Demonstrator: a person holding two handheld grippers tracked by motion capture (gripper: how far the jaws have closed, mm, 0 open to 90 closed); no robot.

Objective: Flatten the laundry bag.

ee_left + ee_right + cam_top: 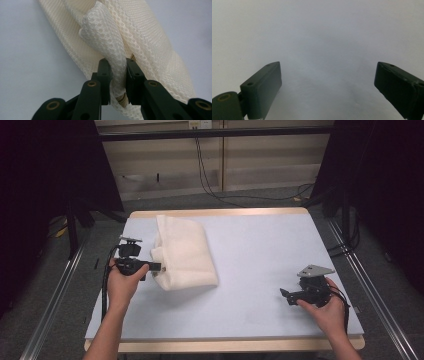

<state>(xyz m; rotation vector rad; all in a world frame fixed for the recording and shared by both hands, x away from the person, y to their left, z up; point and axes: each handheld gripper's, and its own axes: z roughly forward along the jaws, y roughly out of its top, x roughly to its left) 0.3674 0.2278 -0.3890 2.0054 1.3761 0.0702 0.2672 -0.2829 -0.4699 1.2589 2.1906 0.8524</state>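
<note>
Your left gripper (117, 82) pinches a fold of the cream mesh cloth (182, 252), which lies on the table's (260, 250) left half. Your right gripper (328, 87) rests well apart at the near right, jaws wide, nothing between them, bare tabletop around it.

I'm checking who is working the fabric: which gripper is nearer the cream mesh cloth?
Left. The left gripper has its jaws pinched on a fold of the cream mesh cloth. The right gripper rests well apart, near the table's right edge, jaws open.
</note>
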